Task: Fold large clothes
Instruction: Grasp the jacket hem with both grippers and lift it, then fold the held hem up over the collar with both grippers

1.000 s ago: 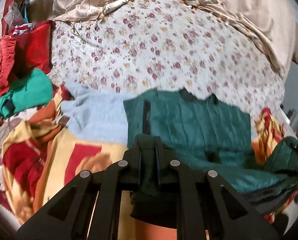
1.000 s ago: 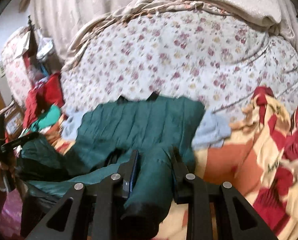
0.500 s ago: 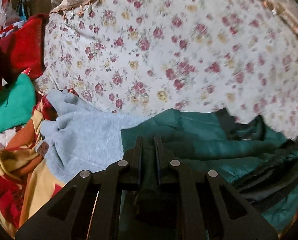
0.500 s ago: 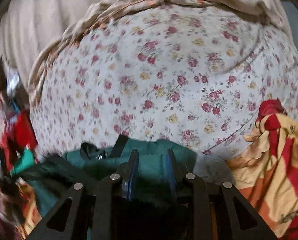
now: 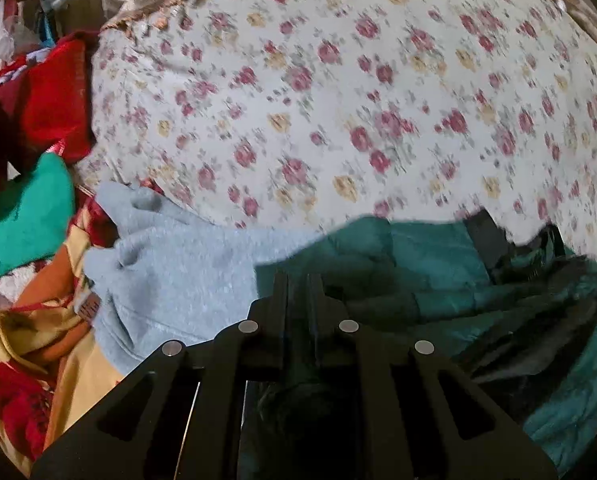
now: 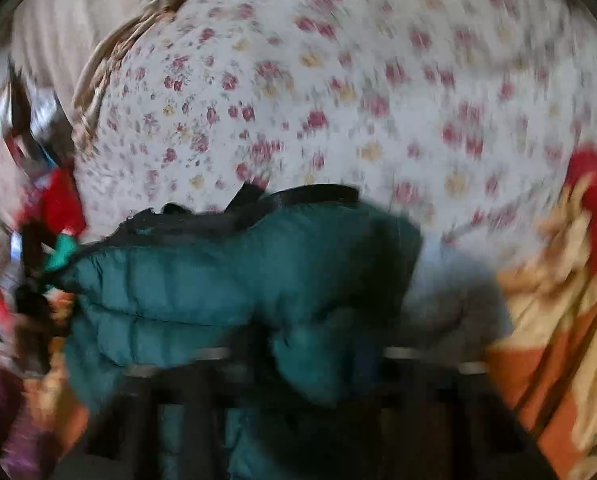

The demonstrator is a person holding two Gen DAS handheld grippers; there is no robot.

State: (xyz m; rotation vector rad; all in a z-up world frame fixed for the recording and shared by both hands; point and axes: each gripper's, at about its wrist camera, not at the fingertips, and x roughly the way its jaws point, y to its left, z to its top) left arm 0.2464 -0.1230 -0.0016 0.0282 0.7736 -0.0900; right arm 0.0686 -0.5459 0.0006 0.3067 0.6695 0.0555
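Dark green quilted jacket (image 5: 430, 252) bunched on the floral bedsheet (image 5: 338, 100) at the near edge of the bed, black collar trim (image 6: 298, 196) toward the far side, padded channels in thick folds. Partly overlying a light grey sweatshirt (image 5: 178, 272), which spreads toward the left of the bed in the left wrist view. Left gripper (image 5: 298, 284) pinched tight on a fold of jacket fabric; jaws nearly together, dark green cloth between them. Right gripper (image 6: 314, 356) heavily blurred in its own view; jaws just closing after a brief widening, now closed down to near minimum, jacket padding bulging up between the fingers (image 6: 214, 354). Yellow, orange and red blanket (image 6: 558, 320) beside the jacket on the right, also under the sweatshirt on the left. Red garment (image 5: 50, 108) and bright green garment (image 5: 26, 216) piled at the left edge of the bed. Beige fringed cover (image 6: 110, 60) along the far side.
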